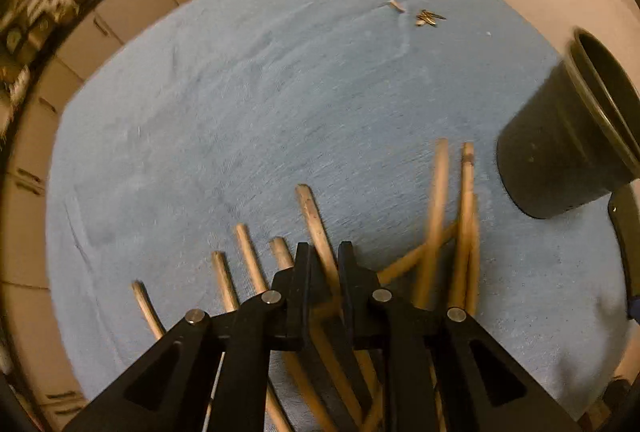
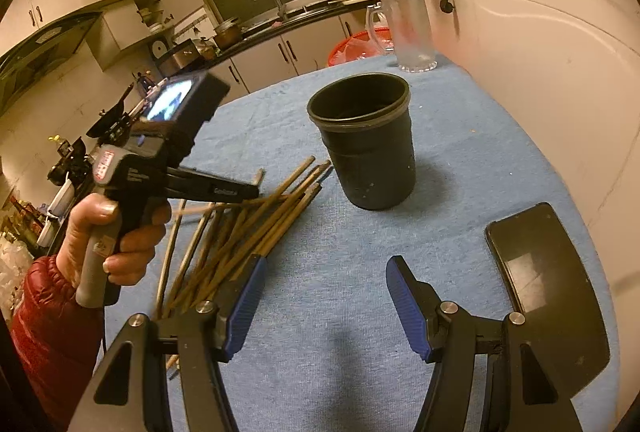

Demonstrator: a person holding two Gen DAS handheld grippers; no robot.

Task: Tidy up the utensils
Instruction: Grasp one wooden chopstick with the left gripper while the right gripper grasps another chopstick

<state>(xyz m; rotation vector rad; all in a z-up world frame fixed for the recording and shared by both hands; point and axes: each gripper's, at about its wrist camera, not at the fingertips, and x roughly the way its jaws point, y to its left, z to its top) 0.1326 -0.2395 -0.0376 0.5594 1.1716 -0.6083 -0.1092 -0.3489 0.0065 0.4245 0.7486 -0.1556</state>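
1. Left tool [image 1: 324,252]: black two-finger unit, fingers drawn almost together on one stick of the pile; the frame is blurred, so a firm clamp is a judgement only.
2. Right tool [image 2: 326,296]: black fingers with blue ribbed pads [image 2: 244,306], spread wide, holding nothing, poised over bare cloth.
3. Bundle of thin brown wooden chopsticks [image 2: 256,220]: loose and crossed on the desk, fanned beneath and ahead of the left tool, their far tips near the holder.
4. Dark round plastic utensil holder [image 2: 366,144]: upright, mouth open, no contents visible, just beyond the pile.
5. Black flat phone [image 2: 544,284]: lying face up beside the right tool, near the desk's right edge.
6. Clear glass mug with handle [image 2: 408,32]: at the far edge by the wall.
7. Blue terry cloth over the desk [image 2: 460,160]: round-edged; open room lies between the tools and in front of the holder.
8. Risks, judged: crossed sticks may drag neighbours up and scatter them; a slanted stick may strike the holder's rim and tip it; a wide right sweep may nudge the phone toward the edge.
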